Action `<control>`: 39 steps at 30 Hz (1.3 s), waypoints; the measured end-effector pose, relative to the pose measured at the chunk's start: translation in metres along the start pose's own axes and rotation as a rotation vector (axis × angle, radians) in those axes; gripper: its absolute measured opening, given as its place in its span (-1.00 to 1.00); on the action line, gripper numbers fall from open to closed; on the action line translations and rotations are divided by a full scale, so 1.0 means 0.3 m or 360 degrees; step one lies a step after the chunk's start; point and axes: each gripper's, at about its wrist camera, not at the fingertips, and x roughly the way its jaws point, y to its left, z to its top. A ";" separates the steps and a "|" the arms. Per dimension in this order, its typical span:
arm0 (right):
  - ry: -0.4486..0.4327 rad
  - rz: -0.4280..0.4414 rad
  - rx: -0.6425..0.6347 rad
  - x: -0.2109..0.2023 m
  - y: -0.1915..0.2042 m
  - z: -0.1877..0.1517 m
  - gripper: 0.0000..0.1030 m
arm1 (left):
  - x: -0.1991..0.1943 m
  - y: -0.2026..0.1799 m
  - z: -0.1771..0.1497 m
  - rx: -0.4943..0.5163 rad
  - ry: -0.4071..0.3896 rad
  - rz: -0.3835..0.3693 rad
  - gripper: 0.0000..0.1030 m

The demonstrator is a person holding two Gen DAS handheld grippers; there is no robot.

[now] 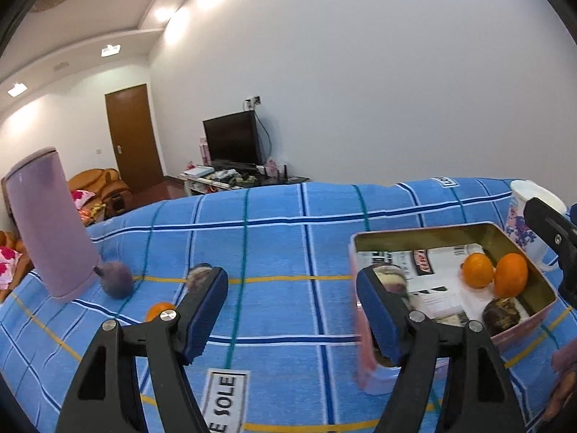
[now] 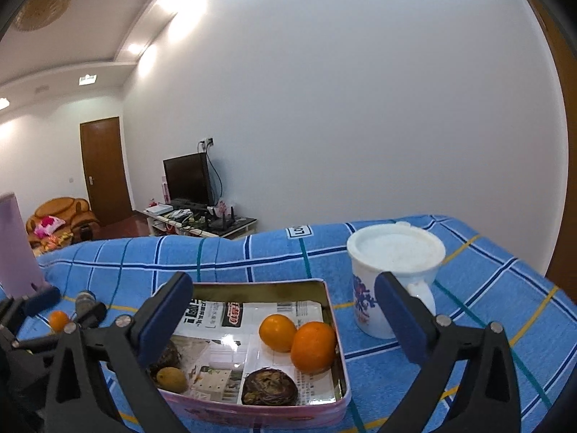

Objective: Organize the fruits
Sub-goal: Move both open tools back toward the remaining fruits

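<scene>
Oranges (image 2: 297, 339), two of them touching, sit at the right of my pink tin (image 2: 335, 321) (lined with newspaper), near a dark fruit (image 2: 269, 386). My left gripper (image 1: 292, 310) and right gripper (image 2: 283, 310) both gape wide, holding nothing. Far left, a small orange (image 1: 160, 311) lies loose on the blue cloth (image 1: 281, 245).

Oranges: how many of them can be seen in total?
3. Two oranges lie side by side in the tin: one, another. A third orange lies on the blue cloth outside it. Others may be hidden.
</scene>
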 end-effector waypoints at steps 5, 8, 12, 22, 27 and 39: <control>0.0017 -0.0009 -0.0043 0.004 0.020 -0.013 1.00 | -0.008 0.029 -0.003 -0.0040 -0.0004 -0.0005 0.46; 0.0013 -0.0022 -0.0044 0.002 0.026 -0.016 1.00 | -0.019 0.045 -0.008 -0.0063 -0.0014 -0.0012 0.46; -0.0002 -0.0053 -0.0009 -0.009 0.016 -0.018 1.00 | -0.021 0.066 -0.012 -0.0092 -0.0008 -0.0024 0.45; -0.0002 -0.0088 0.0076 -0.031 0.014 -0.024 1.00 | -0.028 0.129 -0.036 -0.0157 0.0026 0.0004 0.45; -0.0005 -0.0086 0.0095 -0.054 0.036 -0.034 1.00 | -0.044 0.154 -0.048 -0.0133 0.0033 0.0020 0.45; 0.0038 -0.0112 0.0131 -0.113 0.117 -0.058 1.00 | -0.047 0.212 -0.078 0.0004 0.0118 -0.0034 0.45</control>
